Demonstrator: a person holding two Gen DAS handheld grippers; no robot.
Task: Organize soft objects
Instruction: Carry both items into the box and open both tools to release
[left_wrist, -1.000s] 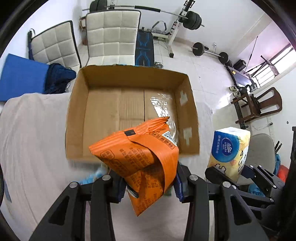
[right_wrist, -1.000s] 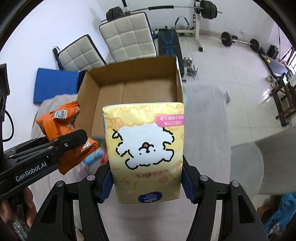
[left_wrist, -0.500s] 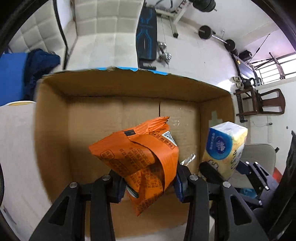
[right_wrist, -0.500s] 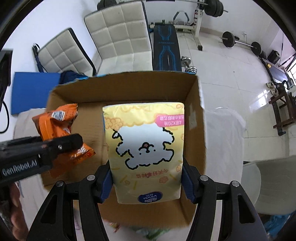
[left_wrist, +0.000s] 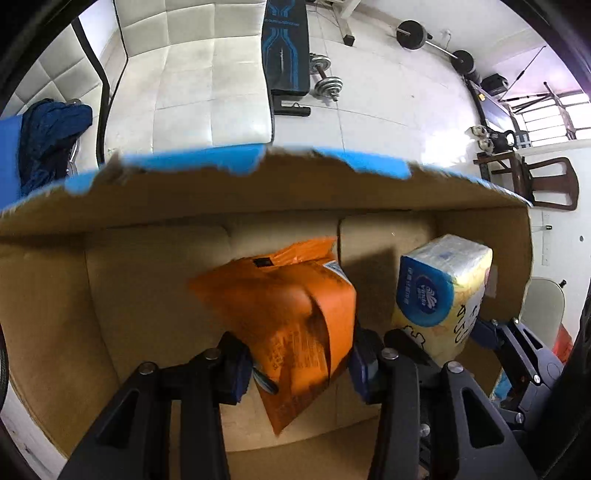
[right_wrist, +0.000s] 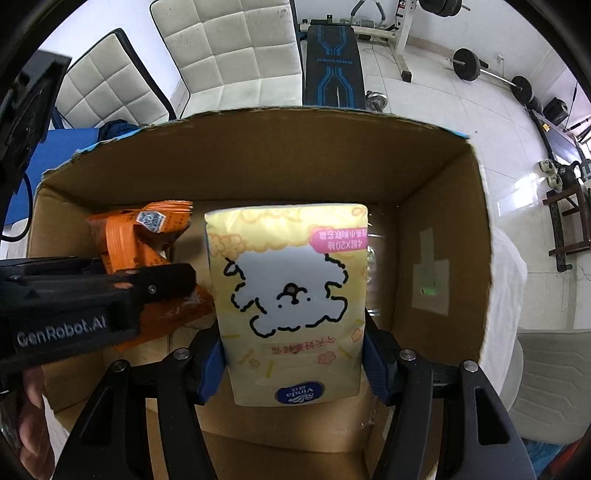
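My left gripper (left_wrist: 297, 363) is shut on an orange snack bag (left_wrist: 284, 306) and holds it inside the open cardboard box (left_wrist: 258, 192), low near the floor of the box. My right gripper (right_wrist: 293, 363) is shut on a yellow tissue pack (right_wrist: 291, 291) with a white dog drawing, also inside the box (right_wrist: 443, 184), to the right of the orange bag (right_wrist: 147, 236). The tissue pack shows in the left wrist view (left_wrist: 439, 295) and the left gripper shows in the right wrist view (right_wrist: 170, 280).
The box's far rim carries torn blue tape (left_wrist: 192, 162). Behind it stand two white padded chairs (right_wrist: 229, 48), a blue-black weight bench (right_wrist: 332, 66), dumbbells (left_wrist: 327, 77) and a wooden chair (left_wrist: 546, 181). A white cloth (right_wrist: 509, 280) covers the table right of the box.
Both grippers have moved forward and down into the box with their loads. The box walls now fill the views; a second ago the box lay ahead on the table.
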